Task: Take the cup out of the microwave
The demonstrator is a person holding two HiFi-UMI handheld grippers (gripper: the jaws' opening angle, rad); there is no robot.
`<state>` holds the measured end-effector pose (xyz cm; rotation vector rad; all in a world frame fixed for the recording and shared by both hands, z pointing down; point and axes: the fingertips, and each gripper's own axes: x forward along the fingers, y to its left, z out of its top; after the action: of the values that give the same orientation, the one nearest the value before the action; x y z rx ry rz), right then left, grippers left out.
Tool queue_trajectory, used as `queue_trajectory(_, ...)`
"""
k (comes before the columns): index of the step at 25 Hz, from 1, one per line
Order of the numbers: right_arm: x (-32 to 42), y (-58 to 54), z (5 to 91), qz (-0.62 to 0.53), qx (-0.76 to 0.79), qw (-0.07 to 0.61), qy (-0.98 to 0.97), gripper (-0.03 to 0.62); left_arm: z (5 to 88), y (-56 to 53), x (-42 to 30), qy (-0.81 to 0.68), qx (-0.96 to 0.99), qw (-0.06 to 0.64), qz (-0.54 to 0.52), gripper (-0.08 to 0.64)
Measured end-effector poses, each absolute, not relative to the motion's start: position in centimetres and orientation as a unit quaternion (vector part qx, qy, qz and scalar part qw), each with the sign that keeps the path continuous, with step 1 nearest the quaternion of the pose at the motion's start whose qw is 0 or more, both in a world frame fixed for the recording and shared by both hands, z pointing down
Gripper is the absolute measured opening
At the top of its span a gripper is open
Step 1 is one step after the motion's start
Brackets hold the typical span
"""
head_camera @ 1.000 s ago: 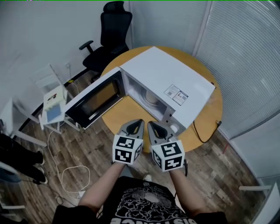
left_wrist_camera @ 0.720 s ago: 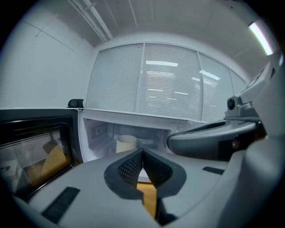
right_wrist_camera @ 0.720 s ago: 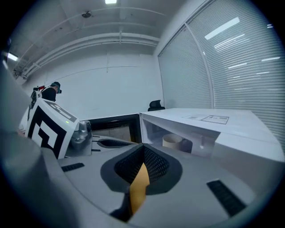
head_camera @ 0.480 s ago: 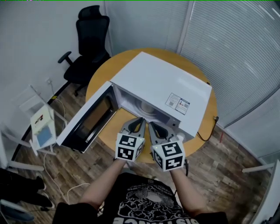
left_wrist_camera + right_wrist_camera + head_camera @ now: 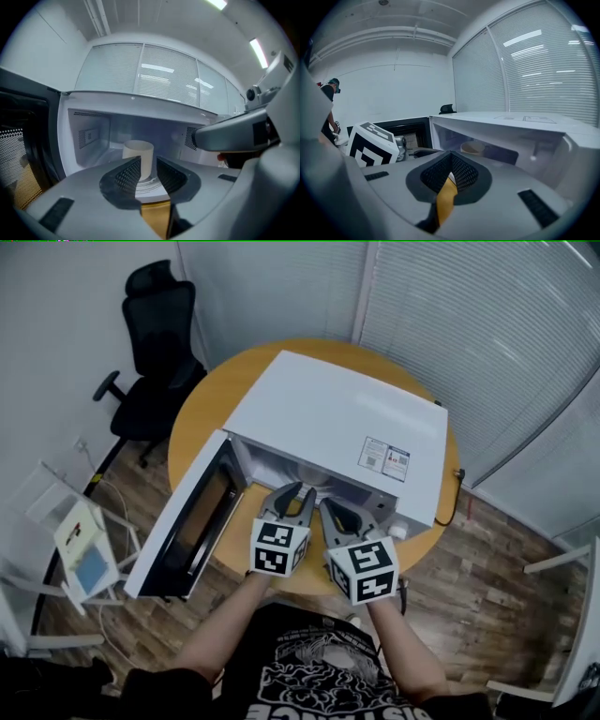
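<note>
cup (image 5: 138, 151) inside microwave (image 5: 337, 413), door (image 5: 187, 521) open, chair (image 5: 155, 334) beyond

The head view looks steeply down from above onto the round tabletop (image 5: 202, 409) and the microwave (image 5: 337, 418). The left gripper view and the right gripper view face nearly level, close to the microwave's open front. All three views share that opening.

The microwave (image 5: 337, 418) stands on the round table (image 5: 202, 409) with its door (image 5: 187, 526) swung wide to the left, out past the table's near-left edge. This leaves the cavity (image 5: 164, 129) open from the front. The door bars any approach from the left, and the front panel (image 5: 581, 159) closes the right. Inside, the cup (image 5: 138, 153) stands alone, with free room on both sides and above it.
</note>
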<state>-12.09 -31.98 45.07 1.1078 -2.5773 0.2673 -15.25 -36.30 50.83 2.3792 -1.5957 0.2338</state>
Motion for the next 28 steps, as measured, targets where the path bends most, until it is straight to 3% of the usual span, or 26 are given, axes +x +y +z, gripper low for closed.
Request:
queue_trajectory(7, -12.3, -32.9, 45.8, 0.095, 0.415, 0.163, -0.890, 0.015, 52.4, -38.7, -15.4, -0.531, 0.833, 0.126, 0.091, 0.159)
queue_trajectory(19, -12.2, -33.9, 47.5, 0.097, 0.444, 0.176, -0.873, 0.015, 54.9, -42.1, -15.0, -0.503, 0.846, 0.145, 0.099, 0.392)
queue_trajectory(28, -12.6, -34.4, 48.5, 0.109, 0.455, 0.176, -0.866, 0.015, 55.7, -44.4, -14.1, -0.482, 0.858, 0.141, 0.107, 0.450)
